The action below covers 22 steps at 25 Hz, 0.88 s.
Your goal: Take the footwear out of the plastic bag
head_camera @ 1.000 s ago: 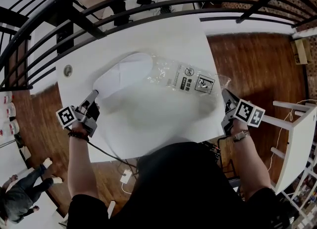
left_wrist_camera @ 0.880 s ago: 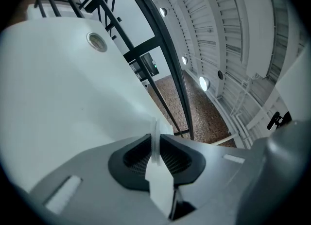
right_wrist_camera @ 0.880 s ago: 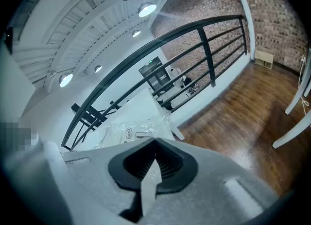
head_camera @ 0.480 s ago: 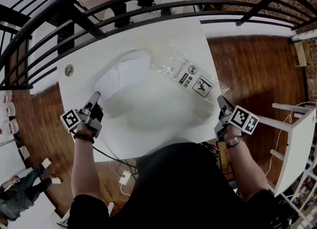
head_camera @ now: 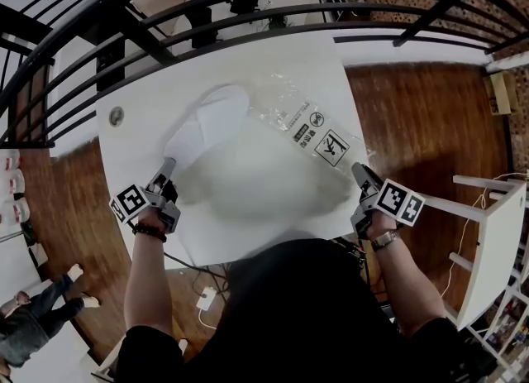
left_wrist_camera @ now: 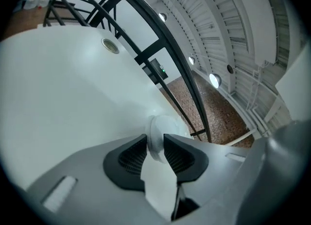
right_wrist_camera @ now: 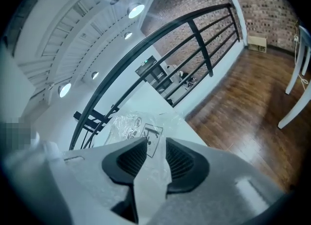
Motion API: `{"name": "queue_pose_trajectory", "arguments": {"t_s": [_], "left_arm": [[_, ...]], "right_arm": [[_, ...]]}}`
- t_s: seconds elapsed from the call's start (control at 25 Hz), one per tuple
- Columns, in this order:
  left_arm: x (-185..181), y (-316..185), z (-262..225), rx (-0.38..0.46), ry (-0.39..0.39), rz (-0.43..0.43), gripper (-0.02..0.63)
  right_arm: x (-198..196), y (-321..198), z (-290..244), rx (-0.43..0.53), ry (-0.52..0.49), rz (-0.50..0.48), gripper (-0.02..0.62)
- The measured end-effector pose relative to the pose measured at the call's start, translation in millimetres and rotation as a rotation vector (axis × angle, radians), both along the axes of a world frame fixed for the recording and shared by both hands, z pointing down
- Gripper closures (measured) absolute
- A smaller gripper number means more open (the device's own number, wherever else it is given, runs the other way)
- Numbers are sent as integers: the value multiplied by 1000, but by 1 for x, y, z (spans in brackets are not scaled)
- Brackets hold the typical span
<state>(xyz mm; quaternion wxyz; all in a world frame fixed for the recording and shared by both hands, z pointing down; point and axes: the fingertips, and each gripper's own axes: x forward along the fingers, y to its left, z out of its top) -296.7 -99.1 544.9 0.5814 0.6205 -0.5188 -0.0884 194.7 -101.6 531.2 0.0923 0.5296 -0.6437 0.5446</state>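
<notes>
Slipper (head_camera: 208, 123) lengthwise diagonal on table (head_camera: 273, 63), near-left to far-right

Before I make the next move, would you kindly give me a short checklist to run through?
1. Slipper out of the plastic bag: ok, it lies on the table beside the bag.
2. Left gripper letting go: cannot tell; its jaws are opening, with the slipper's end between them.
3. Right gripper off the bag: ok, jaws opening, pads not pressing the film.
4. Bag empty: cannot tell, the film is crinkled.
5. Slipper and bag clear of the table edge: ok.
</notes>
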Motion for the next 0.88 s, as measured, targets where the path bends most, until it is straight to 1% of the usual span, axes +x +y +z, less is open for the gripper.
{"name": "queue_pose_trajectory", "arguments": {"t_s": [0.12, 0.2, 0.28, 0.36, 0.52, 0.6, 0.76, 0.88], "left_arm": [[5, 4, 5, -32, -97, 45, 426], [3, 6, 7, -50, -179, 71, 396], [-2, 8, 6, -57, -267, 94, 389], [-6, 10, 5, -56, -337, 113, 385], [-11, 10, 3, -38, -412, 156, 388], [-15, 7, -1, -17, -465, 172, 396], [-16, 6, -8, 20, -537, 198, 419], [-12, 9, -19, 59, -586, 199, 440]], "right_arm": [[3, 2, 2, -8, 31, -24, 483], [5, 4, 2, -11, 58, -41, 482], [8, 5, 1, -12, 81, -49, 482], [10, 6, 0, -9, 102, -53, 482], [11, 9, -1, 1, 149, -46, 482], [12, 9, -4, 12, 179, -38, 482], [18, 6, -12, 50, 245, -28, 482], [18, 3, -19, 86, 283, -49, 482]]}}
